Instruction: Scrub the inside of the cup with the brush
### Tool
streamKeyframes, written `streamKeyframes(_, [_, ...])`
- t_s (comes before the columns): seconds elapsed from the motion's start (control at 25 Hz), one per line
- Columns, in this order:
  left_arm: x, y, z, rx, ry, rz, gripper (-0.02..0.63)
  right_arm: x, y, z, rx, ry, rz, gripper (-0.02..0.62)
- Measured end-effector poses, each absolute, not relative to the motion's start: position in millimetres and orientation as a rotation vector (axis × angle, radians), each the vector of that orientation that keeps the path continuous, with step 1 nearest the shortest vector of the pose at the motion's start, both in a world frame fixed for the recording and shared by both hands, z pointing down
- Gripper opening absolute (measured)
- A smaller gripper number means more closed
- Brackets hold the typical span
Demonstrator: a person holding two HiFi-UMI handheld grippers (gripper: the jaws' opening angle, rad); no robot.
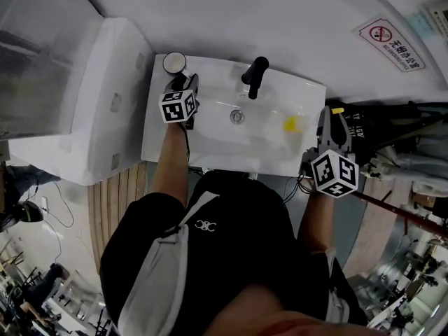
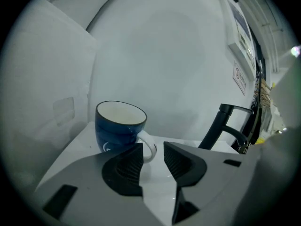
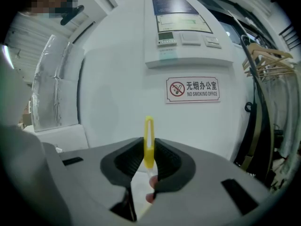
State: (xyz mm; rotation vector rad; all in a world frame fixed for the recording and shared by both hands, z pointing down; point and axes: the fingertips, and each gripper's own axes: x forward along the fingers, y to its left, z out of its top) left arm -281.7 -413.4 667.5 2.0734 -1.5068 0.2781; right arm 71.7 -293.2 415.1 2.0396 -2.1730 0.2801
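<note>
While the right gripper [image 3: 149, 166] pinches the yellow brush [image 3: 148, 140], the left gripper [image 2: 153, 161] holds its fingers [image 2: 127, 166] narrowly parted, empty, before the blue cup [image 2: 117, 126]; scrubbing seems unstarted.

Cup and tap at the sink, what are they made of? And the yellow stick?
The blue mug looks like glazed ceramic: shiny blue outside, cream-white inside, thick white handle. The tap looks like metal with a matte black coat, though coated plastic is possible. The yellow brush handle, clamped in the right gripper, looks like smooth, bright plastic.
</note>
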Motion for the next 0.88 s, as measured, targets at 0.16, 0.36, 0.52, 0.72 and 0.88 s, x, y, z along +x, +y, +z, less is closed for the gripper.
streamKeyframes(0.16, [-277.6, -416.5, 666.1, 2.056, -1.508, 0.200, 0.145, 70.9, -294.0, 417.5, 2.035, -2.158, 0.278, 0.072])
streamKeyframes(0.36, [-274.5, -422.2, 666.9, 2.051, -1.508, 0.174, 0.125, 71.6, -292.5, 419.0, 2.029, -2.136, 0.260, 0.071])
streamKeyframes(0.52, [-277.0, -426.6, 665.5, 2.000, -1.503, 0.080, 0.099, 75.3, -288.0, 417.1, 2.041, -2.119, 0.254, 0.071])
streamKeyframes(0.72, [-281.1, -427.1, 664.3, 1.973, -1.502, 0.039, 0.058, 81.7, -282.4, 417.2, 2.050, -2.105, 0.254, 0.071])
streamKeyframes(0.88, [-276.9, -420.7, 655.6, 1.979, -1.490, 0.005, 0.055, 83.3, -281.0, 416.8, 2.045, -2.115, 0.260, 0.072])
